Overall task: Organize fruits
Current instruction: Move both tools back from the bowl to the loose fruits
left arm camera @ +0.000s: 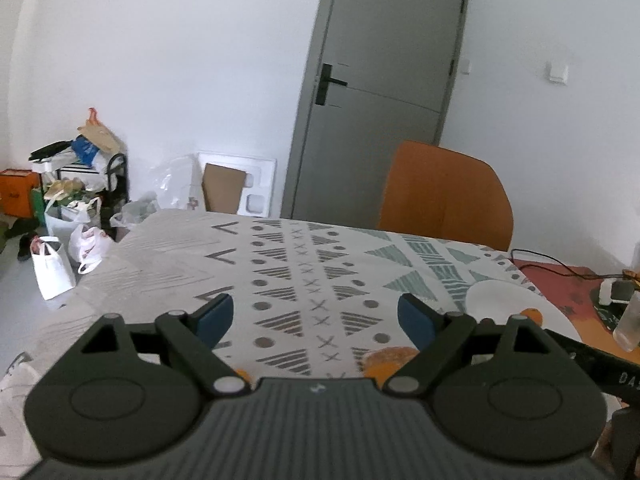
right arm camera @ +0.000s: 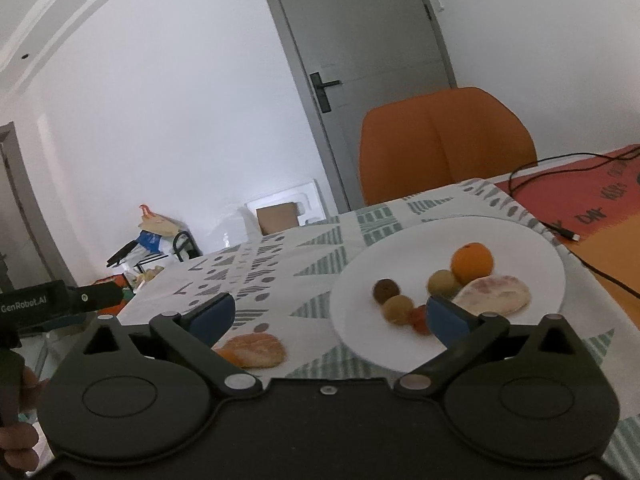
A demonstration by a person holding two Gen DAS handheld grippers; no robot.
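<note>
We see the patterned grey-and-white tablecloth [right arm camera: 304,256], bare out to its far edge. On it lies the round white plate [right arm camera: 448,248] bearing an orange [right arm camera: 472,262] and small round fruits. Left of the plate, a peeled citrus piece [right arm camera: 254,350]. Right gripper [right arm camera: 330,318] and left gripper [left arm camera: 316,316]: jaws spread, empty.

Soft, even daylight with a cool bluish cast, white walls [left arm camera: 180,60] a bit washed out, no harsh shadows or glare, heavy fisheye bending of the door [right arm camera: 360,40], dark vignette corners, fruit on the plate [right arm camera: 520,240] slightly smeared.
</note>
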